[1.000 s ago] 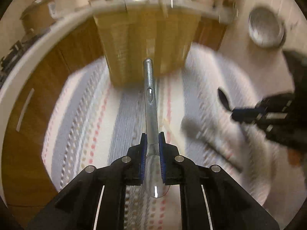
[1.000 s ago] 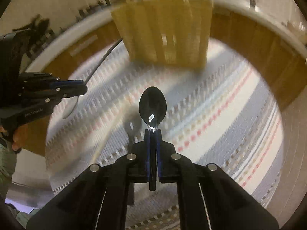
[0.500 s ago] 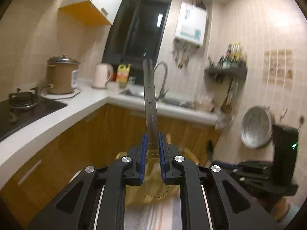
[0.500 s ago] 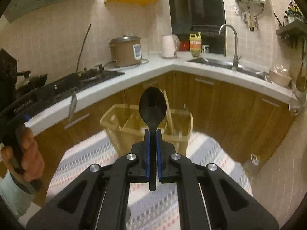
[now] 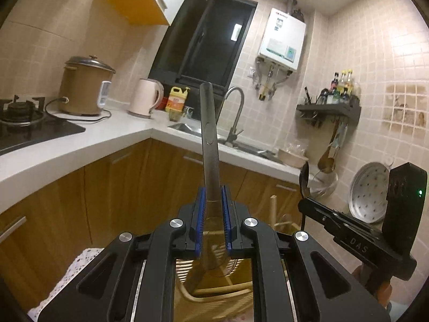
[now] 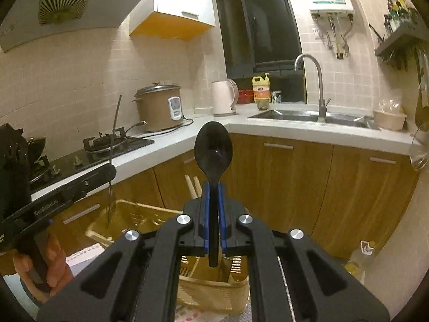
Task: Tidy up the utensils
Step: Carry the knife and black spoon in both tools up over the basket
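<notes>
Left wrist view: the left gripper [image 5: 213,214] is clamped on one clear spoon [image 5: 210,145], its blue pads pressing the neck where handle meets bowl. The spoon's long axis runs straight away from the camera, handle end up and forward toward the tap [image 5: 236,112], bowl back between the gripper's arms. Below it sits one woven basket [image 5: 214,292], only partly seen. At lower right the right gripper [image 5: 304,204] carries one dark spoon [image 5: 303,181], seen edge-on and standing nearly upright. On the counter [image 5: 80,150] stand one rice cooker [image 5: 83,88], one kettle [image 5: 146,96] and one yellow bottle [image 5: 175,99]. One water heater [image 5: 283,39] hangs on the tiled wall.

Right wrist view: the right gripper [image 6: 213,209] is closed tight on the handle of one black spoon [image 6: 213,147]. Its long axis points away from the camera, bowl up and forward, handle tip hanging just behind the pads. Directly beneath is the basket [image 6: 128,212], split into compartments; two pale sticks [image 6: 193,185] rise from it behind the gripper. At left, a hand [image 6: 51,257] holds the left gripper [image 6: 111,174], where the clear spoon [image 6: 114,145] shows edge-on, standing close to upright above the basket's left end, bowl down. One sink [image 6: 295,115], one tap [image 6: 315,80], one gas hob [image 6: 107,145] and one range hood [image 6: 67,5] fill the background.
</notes>
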### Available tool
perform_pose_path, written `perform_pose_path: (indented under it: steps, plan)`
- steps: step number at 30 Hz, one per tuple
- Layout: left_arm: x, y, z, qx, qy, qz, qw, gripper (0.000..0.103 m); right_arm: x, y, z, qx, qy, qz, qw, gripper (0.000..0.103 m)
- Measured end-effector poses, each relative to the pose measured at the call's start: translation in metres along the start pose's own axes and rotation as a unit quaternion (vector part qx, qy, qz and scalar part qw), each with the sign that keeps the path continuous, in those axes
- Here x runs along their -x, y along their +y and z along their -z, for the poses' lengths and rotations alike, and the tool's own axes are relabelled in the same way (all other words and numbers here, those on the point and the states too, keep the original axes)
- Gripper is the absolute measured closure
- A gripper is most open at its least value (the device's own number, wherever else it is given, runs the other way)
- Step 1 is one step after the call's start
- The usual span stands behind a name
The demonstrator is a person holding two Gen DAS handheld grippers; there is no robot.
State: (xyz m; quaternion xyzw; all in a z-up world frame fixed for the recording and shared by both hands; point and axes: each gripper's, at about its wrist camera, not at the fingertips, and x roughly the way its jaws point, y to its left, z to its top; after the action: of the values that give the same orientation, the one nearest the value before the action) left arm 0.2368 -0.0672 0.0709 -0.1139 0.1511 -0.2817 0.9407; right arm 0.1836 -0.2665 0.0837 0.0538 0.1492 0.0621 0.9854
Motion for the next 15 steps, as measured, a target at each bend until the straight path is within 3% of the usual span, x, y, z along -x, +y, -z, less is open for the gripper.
perform_pose_path:
  steps: [5,15]
  plan:
    - [-0.002,-0.002,0.018,-0.031,-0.014,-0.034,0.9989,0.093,-0.012,-0.002,0.016,0.017,-0.005,0.015,1.0,0.099]
    - [-0.004,-0.002,0.03,-0.037,0.011,-0.025,0.999,0.092,-0.008,-0.007,0.023,0.018,0.009,0.003,1.0,0.098]
